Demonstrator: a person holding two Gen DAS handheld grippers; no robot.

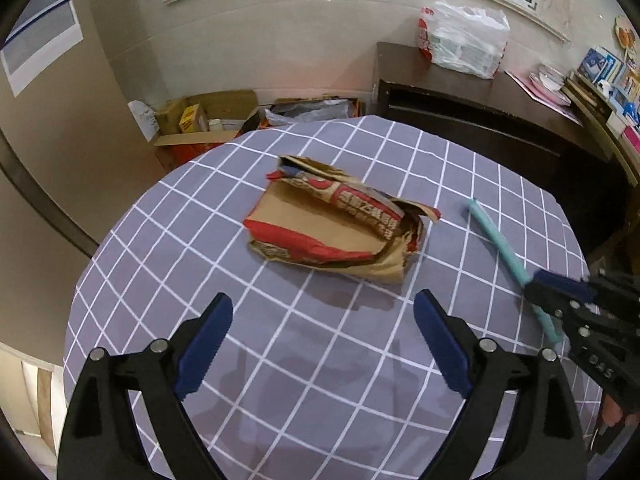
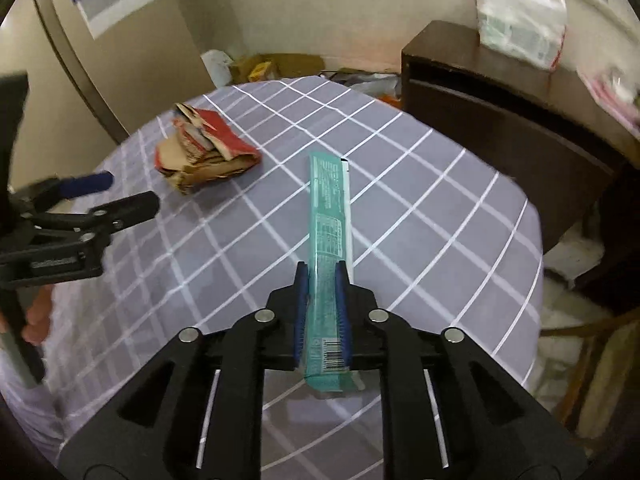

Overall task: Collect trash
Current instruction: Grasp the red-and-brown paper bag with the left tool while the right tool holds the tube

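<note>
Right claw clamped on long teal wrapper, wrapper pointing forward over desk with grey checked cloth. Left claw spread wide, holding nothing, just short of crumpled red-brown paper bag lying near desk centre. Dark sideboard behind.

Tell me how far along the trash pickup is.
Nothing looks binned yet; no bin is in view. In hand: the right gripper is shut on the long teal wrapper. Left to do: the crumpled paper bag lies on the checked tablecloth, with the open left gripper hovering just short of it.
</note>
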